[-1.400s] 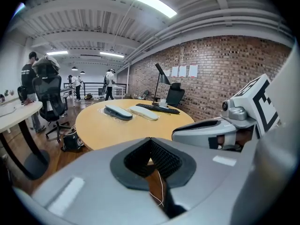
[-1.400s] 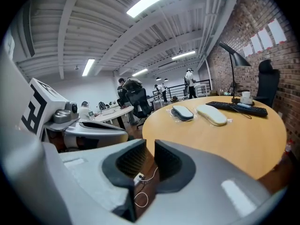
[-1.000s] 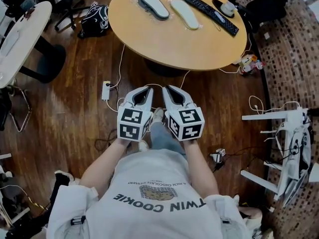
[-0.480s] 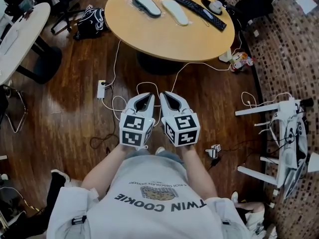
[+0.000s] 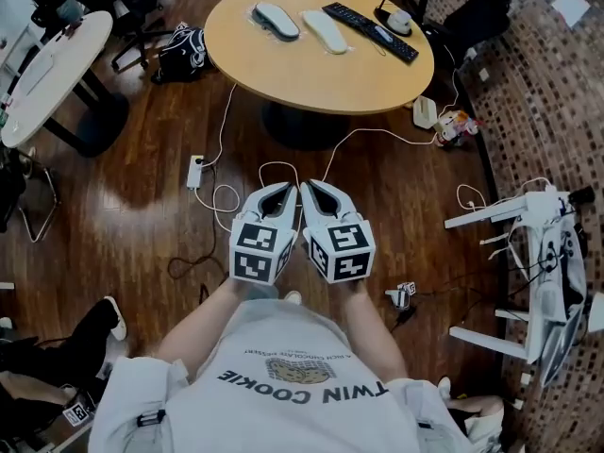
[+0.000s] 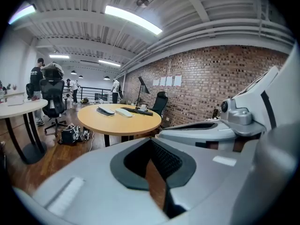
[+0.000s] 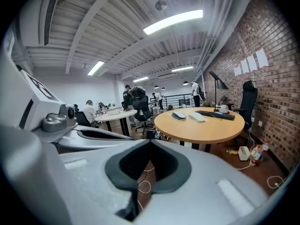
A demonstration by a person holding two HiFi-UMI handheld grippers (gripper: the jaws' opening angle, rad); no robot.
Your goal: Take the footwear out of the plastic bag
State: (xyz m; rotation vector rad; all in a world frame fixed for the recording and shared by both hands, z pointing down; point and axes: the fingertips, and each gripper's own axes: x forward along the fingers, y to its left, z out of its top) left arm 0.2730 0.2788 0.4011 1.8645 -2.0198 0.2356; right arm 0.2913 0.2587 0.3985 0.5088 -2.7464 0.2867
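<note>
Two flat pieces of footwear lie side by side at the far part of the round wooden table [image 5: 311,83]: a grey one [image 5: 276,20] and a cream one [image 5: 324,30]. A thin clear film seems to lie round them. They also show small in the left gripper view, grey [image 6: 106,110] and cream [image 6: 124,112], and in the right gripper view, grey [image 7: 178,116] and cream [image 7: 197,117]. My left gripper [image 5: 286,192] and right gripper [image 5: 312,189] hang side by side over the floor, well short of the table. Both are shut and hold nothing.
A black keyboard [image 5: 370,32] and a mouse [image 5: 400,22] lie right of the footwear. White cables and a power strip [image 5: 195,171] trail over the wood floor. A black bag [image 5: 184,50] sits left of the table, a white rack [image 5: 538,281] stands at the right, and a white table [image 5: 52,74] at the left.
The table has drifted farther off and up in the head view. Both grippers stay together and sit lower in the picture.
</note>
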